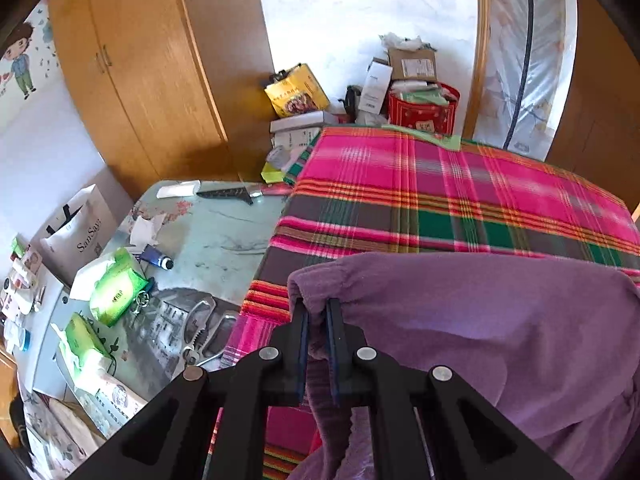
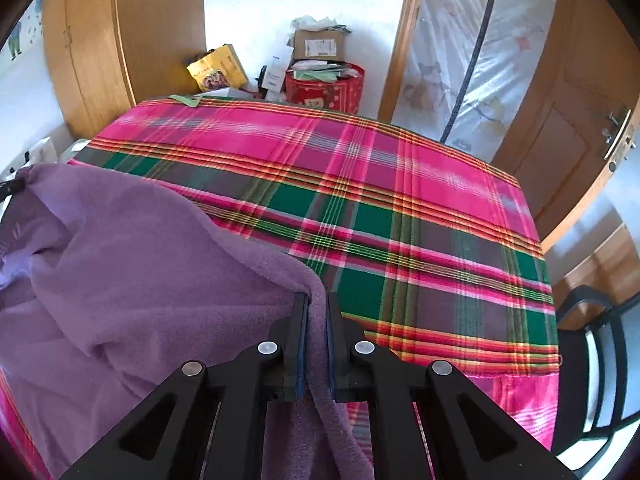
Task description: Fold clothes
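1. My left gripper clamps one edge of the purple garment.
2. My right gripper clamps another edge, spreading it for folding.
3. The garment hangs over the plaid-covered desk.

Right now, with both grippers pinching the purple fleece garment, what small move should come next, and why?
Probably carry the purple fleece garment forward over the bare pink-and-green plaid cloth and lay it flat: left gripper and right gripper hold its edge, and it hangs bunched.
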Demonstrator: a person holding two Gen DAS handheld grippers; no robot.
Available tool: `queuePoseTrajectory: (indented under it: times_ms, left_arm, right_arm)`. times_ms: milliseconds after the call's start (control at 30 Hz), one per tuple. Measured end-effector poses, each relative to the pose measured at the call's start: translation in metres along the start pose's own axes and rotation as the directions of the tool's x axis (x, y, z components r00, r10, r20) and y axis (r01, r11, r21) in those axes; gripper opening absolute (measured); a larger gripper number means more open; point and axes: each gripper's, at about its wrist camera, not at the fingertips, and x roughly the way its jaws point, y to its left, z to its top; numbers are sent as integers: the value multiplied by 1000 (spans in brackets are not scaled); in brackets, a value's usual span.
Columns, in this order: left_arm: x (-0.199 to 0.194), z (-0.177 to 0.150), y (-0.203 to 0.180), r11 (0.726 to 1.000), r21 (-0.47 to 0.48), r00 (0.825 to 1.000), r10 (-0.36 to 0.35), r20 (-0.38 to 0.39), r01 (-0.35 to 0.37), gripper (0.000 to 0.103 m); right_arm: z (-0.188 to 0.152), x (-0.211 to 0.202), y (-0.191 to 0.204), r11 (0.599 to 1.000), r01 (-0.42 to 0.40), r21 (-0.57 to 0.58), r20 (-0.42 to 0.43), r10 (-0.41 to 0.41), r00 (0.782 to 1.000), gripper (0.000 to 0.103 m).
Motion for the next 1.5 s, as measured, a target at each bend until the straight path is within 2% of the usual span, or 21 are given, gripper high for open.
queuePoseTrajectory:
  times_ms: [67,200,267,467,633,767,900,967,1033,1100,1200,1267,1367,1433,1500]
  left_arm:
    - [4,-2,-1,1000,11,1000,-8,-18,8,9]
    - [7,-6,8,998,-32,994,-65,-90,62,11]
    - [0,-11,14,995,-57,991,-92,-98,87,11]
    - [-46,-32,10,992,-19,991,-129,-30,128,11]
    - [-81,-60,-16,976,93,980,-197,-4,196,11]
    - [-99,-86,-50,941,178,957,-285,-46,289,11]
    - [-110,-115,-88,885,258,921,-376,-98,388,11]
    - [-113,-129,-108,856,309,910,-395,-126,415,11]
    - [-120,-145,-129,830,372,909,-395,-134,416,11]
    - [-129,-160,-148,803,427,907,-402,-127,416,11]
    - [-141,-178,-175,748,471,879,-451,-156,468,11]
    - [-148,-189,-191,720,488,864,-473,-175,493,11]
    - [-156,-204,-211,686,518,850,-492,-188,511,11]
    - [-158,-208,-218,687,530,857,-483,-177,497,11]
    - [-156,-208,-222,711,519,872,-461,-164,474,11]
  right_arm:
    - [0,5,3,1000,9,-17,-19,-9,1000,10]
    - [-2,-1,-2,999,39,-5,7,-39,999,27]
    - [-3,-12,-7,999,33,14,39,-33,999,30]
    - [-17,-65,-25,996,57,62,140,-66,988,30]
    - [-53,-110,-36,994,14,107,190,-34,981,30]
    - [-97,-134,-42,992,-32,119,193,8,981,30]
    - [-141,-136,-48,984,-55,167,144,31,989,31]
    - [-162,-137,-49,980,-71,188,124,48,991,32]
    - [-183,-139,-48,970,-99,220,130,72,989,33]
    - [-199,-141,-42,963,-137,230,140,107,984,40]
    - [-218,-143,-28,954,-201,220,159,168,973,50]
    - [-223,-139,-17,954,-206,216,153,176,972,50]
    - [-229,-132,-4,939,-256,227,147,227,963,50]
    - [-231,-127,5,937,-267,227,149,237,960,50]
    - [-231,-124,10,938,-267,222,148,239,960,50]
